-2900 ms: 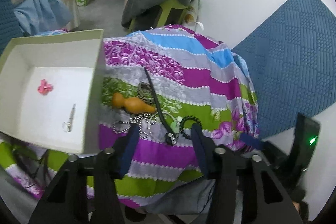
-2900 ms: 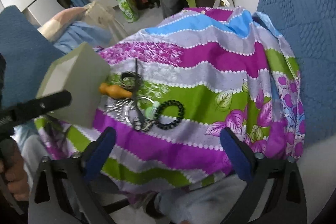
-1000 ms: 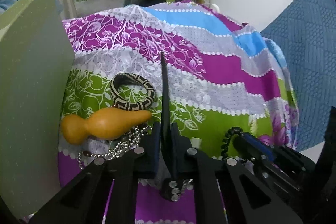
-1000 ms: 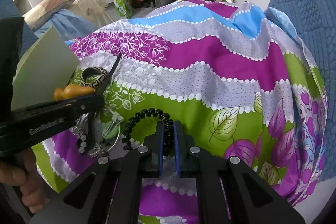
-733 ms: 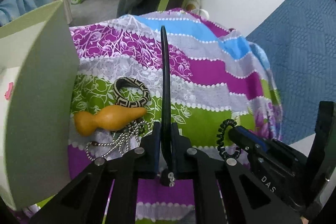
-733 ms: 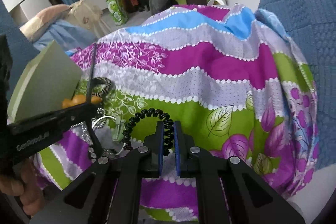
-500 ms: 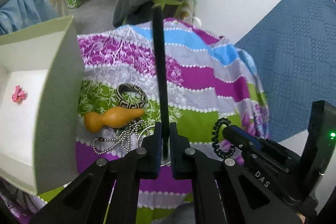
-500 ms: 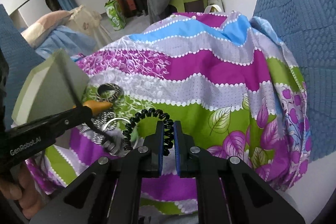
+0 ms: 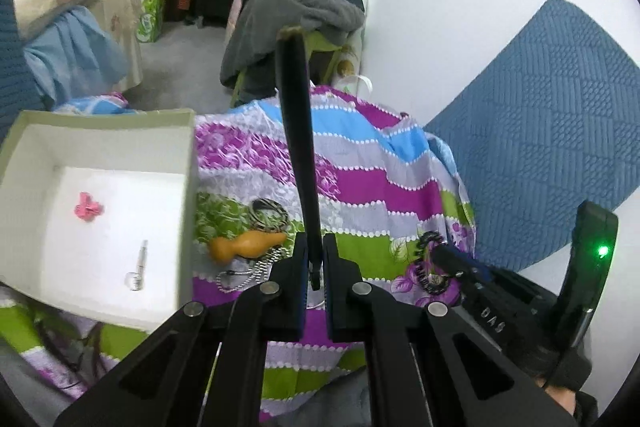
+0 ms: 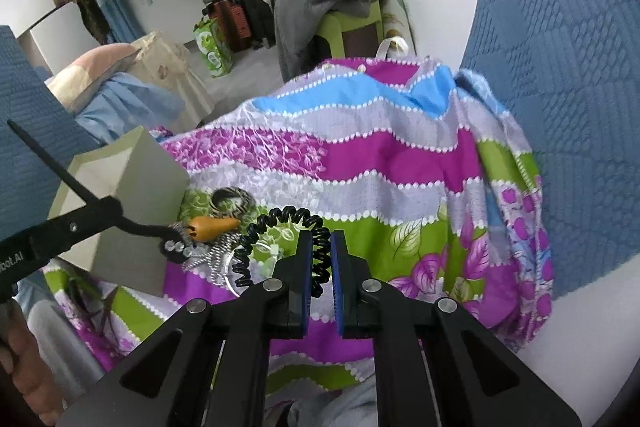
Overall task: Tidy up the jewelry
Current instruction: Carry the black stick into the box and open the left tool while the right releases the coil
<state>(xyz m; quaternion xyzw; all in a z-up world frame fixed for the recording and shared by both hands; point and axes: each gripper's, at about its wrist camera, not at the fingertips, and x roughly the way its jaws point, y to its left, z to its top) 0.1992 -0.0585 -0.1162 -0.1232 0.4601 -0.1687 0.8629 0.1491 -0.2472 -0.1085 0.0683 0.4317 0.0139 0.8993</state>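
Black plastic left tongs (image 9: pixel 315 269) are pressed together on a flat black strap (image 9: pixel 298 147), which stands up and away from them, its far end reaching toward a heap of grey clothes (image 9: pixel 296 15) at the back of the room. In the right wrist view the same strap slants across the left side, with a few clear stones at its lower end, hanging past the tongs that pinch it.

Right tongs (image 10: pixel 320 263) are closed on a black coiled band (image 10: pixel 280 227), a springy spiral loop that arches up and to the left of their tips, lifted above the surface (image 10: pixel 400 163), which is draped in a cloth of purple, green, grey and blue stripes.

Just beyond and left of both tongs, a small cluster of jewellery lies on the cloth: an orange gourd-shaped pendant (image 9: pixel 248 245), a silver bead chain (image 9: pixel 248 269) trailing beneath it, and a black-and-cream patterned bangle (image 9: pixel 270 213) just past the pendant.

Further left of the left tongs sits an open white box (image 9: pixel 188 155) with pale green outer walls. On its floor lie a pink flower-shaped piece (image 9: pixel 88 207) and, nearer, a small silver clasp piece (image 9: pixel 138 267), well apart from each other.

Right of the surface is a blue quilted panel (image 9: pixel 540 131) against a white wall.
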